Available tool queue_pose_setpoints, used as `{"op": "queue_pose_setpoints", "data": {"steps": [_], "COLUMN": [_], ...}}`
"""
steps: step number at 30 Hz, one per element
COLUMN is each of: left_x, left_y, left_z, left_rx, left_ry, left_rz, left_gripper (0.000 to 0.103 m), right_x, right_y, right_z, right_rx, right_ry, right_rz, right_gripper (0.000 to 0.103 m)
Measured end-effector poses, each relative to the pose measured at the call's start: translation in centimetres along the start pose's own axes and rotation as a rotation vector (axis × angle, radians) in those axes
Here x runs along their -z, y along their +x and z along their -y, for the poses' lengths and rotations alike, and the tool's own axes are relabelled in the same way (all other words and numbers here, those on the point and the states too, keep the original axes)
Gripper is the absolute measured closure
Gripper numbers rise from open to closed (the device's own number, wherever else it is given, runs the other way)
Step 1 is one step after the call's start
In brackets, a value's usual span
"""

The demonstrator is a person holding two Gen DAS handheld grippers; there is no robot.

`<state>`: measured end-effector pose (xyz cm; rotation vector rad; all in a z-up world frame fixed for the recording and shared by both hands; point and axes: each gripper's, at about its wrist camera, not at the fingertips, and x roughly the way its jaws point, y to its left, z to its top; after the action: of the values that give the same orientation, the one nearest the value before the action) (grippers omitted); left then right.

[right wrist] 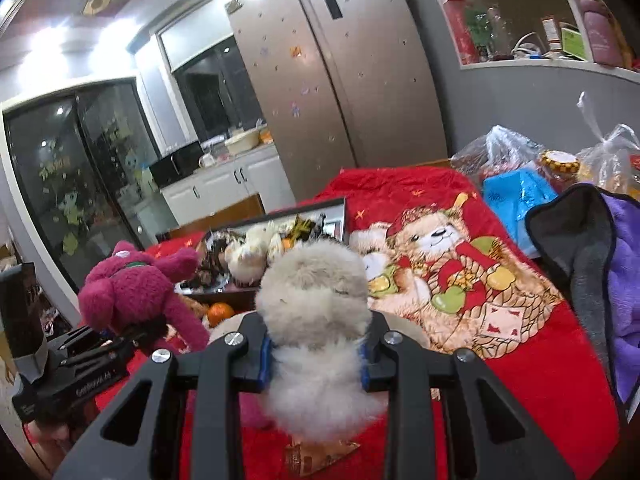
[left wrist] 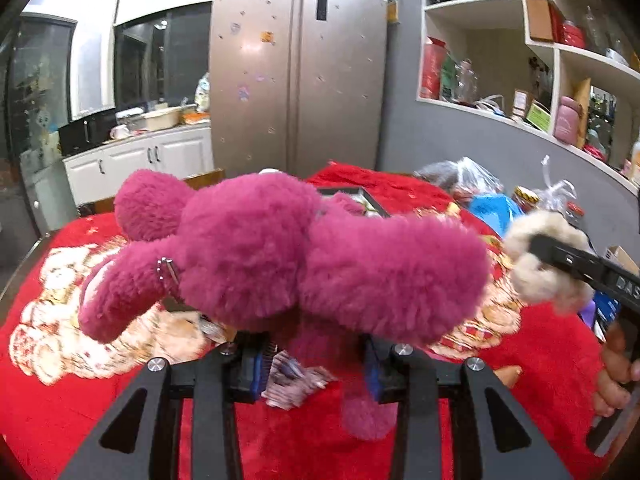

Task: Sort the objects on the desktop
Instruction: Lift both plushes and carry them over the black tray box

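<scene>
The left gripper (left wrist: pixel 316 364) is closed on the pink plush toy (left wrist: pixel 280 256), which is pinched between its blue pads and lies across them, lifted above the red blanket (left wrist: pixel 80 408) that covers the desk. In the right wrist view the same pink toy (right wrist: pixel 136 284) hangs over the left side of the desk, close to the tray. The right gripper (right wrist: pixel 316 364) is closed on the cream plush toy (right wrist: pixel 316 292), whose fur bulges out in front of and behind the pads; in the left wrist view this cream toy (left wrist: pixel 540 264) is at the right, just beside the pink one. The dark tray (right wrist: pixel 312 212) with mixed small things stands toward the far edge of the desk, and an orange (right wrist: pixel 220 312) lies near its front side. A blue bag (right wrist: pixel 516 196) and a purple cloth (right wrist: pixel 624 280) are along the right edge. The letters on the gripper bodies are too blurred to read, and the blanket shows a printed bear (right wrist: pixel 440 264) but no readable words.
</scene>
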<state>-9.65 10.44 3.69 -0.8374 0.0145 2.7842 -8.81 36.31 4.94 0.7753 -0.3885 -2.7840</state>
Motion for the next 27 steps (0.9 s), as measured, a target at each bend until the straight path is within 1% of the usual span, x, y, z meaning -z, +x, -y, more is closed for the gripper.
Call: {"op": "queue_pose_setpoints", "data": {"steps": [5, 10, 20, 27], "left_x": [-1.2, -1.7, -1.7, -1.8], "left_y": [-1.1, -1.9, -1.9, -1.5], "left_z": [-1.7, -2.7, -2.7, -2.7], "left_rx": [-0.034, -0.059, -0.058, -0.061], "left_ry": [-0.022, -0.028, -0.019, -0.003], "left_rz": [0.045, 0.068, 0.063, 0.045], "left_gripper": [0.066, 0.066, 0.066, 0.066], "right_x": [0.0, 0.6, 2.0, 1.9], "right_y": [-0.2, 0.5, 2.5, 3.3], "right_z": [-0.7, -1.8, -3.3, -4.6], "right_rx": [-0.017, -0.038, -0.056, -0.071], "right_ry": [0.009, -0.008, -0.042, -0.056], "right_rz": [0.002, -0.014, -0.067, -0.081], "right_gripper": [0.072, 0.072, 0.072, 0.072]}}
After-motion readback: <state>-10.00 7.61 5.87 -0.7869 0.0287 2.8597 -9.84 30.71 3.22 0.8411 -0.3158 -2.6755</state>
